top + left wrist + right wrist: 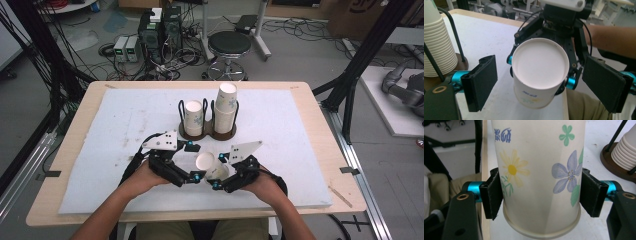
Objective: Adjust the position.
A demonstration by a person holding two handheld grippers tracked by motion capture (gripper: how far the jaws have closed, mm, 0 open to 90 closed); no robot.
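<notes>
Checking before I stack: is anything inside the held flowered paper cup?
The flowered white paper cup in the right gripper looks empty: bare white inside down to the bottom.

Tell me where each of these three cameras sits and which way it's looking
High view: above the person's side, looking forward and down at the table; forearms and both grippers show.
Left gripper view: on the left gripper, facing the paper cup; its open jaws show.
Right gripper view: on the right gripper, jaws clamping that cup.
All share the cup.
</notes>
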